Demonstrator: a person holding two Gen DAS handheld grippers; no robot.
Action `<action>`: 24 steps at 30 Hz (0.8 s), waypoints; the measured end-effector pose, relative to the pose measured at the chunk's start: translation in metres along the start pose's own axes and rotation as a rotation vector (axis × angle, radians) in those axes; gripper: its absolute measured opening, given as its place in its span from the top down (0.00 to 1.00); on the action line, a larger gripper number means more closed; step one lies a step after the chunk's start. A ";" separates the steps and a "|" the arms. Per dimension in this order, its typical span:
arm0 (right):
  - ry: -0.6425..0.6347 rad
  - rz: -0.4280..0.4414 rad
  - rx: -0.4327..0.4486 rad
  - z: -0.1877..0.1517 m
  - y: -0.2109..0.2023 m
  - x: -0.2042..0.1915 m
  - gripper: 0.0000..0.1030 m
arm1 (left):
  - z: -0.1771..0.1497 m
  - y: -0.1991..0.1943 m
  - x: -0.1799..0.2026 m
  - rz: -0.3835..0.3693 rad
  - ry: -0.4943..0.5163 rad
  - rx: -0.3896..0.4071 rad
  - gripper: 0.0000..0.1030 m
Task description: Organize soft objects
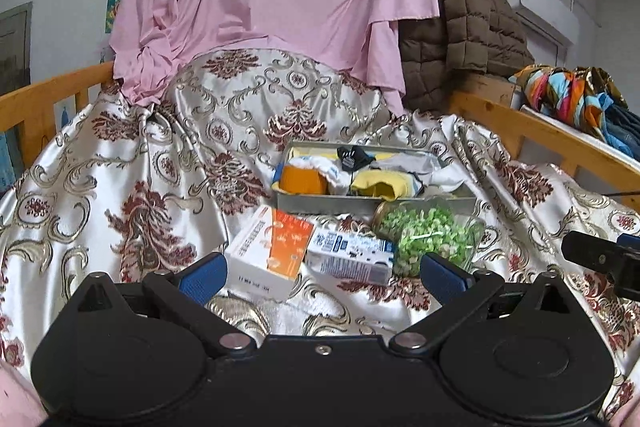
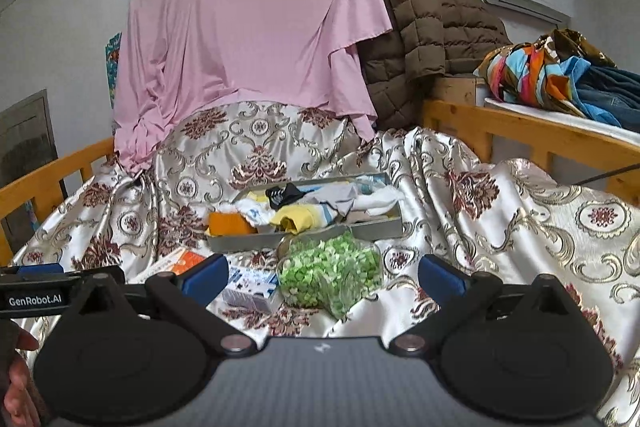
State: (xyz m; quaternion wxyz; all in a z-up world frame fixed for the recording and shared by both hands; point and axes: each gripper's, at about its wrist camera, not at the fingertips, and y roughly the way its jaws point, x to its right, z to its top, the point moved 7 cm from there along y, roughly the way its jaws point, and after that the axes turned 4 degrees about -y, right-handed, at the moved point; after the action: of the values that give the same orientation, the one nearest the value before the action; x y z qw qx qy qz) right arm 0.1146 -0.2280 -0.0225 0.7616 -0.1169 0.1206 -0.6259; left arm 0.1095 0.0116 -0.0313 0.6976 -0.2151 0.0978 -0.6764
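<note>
I have both tools hanging low over the bed, neither holding anything: my left gripper (image 1: 322, 273) has its blue pads spread wide with nothing between them, and my right gripper (image 2: 322, 277) is just as wide and just as empty, so I read this as a pause to pick a target. Just beyond the left pads lie an orange-and-white box (image 1: 269, 251) and a blue-and-white carton (image 1: 351, 255), side by side and touching on the patterned satin bedspread (image 1: 120, 187). To their right sits a clear bag of green pieces (image 2: 330, 273), its far side lying against the grey tray (image 2: 304, 237). The tray is where the soft things are gathered: an orange sock (image 2: 230, 223), a yellow sock (image 2: 298, 219), white cloth and a small black piece (image 2: 284, 195), loosely heaped rather than sorted. Farther back a pink sheet (image 2: 256, 27) hangs as a backdrop, with a brown quilted jacket (image 2: 424, 31) draped beside it
</note>
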 end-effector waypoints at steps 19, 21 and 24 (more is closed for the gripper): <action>0.010 -0.014 -0.022 -0.021 0.008 0.002 0.00 | -0.017 0.005 -0.005 0.120 0.011 -0.007 0.01; 0.017 -0.015 -0.027 -0.023 0.009 0.003 0.00 | -0.018 0.006 -0.007 0.130 0.009 -0.014 0.01; 0.022 -0.016 -0.038 -0.025 0.011 0.004 0.00 | -0.021 0.008 -0.008 0.138 0.010 -0.023 0.01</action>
State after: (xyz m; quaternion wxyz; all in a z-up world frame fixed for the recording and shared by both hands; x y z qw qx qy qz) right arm 0.1170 -0.2308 -0.0502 0.7530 -0.1255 0.1398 -0.6306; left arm 0.1070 0.0156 -0.0541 0.7396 -0.2123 0.1236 -0.6267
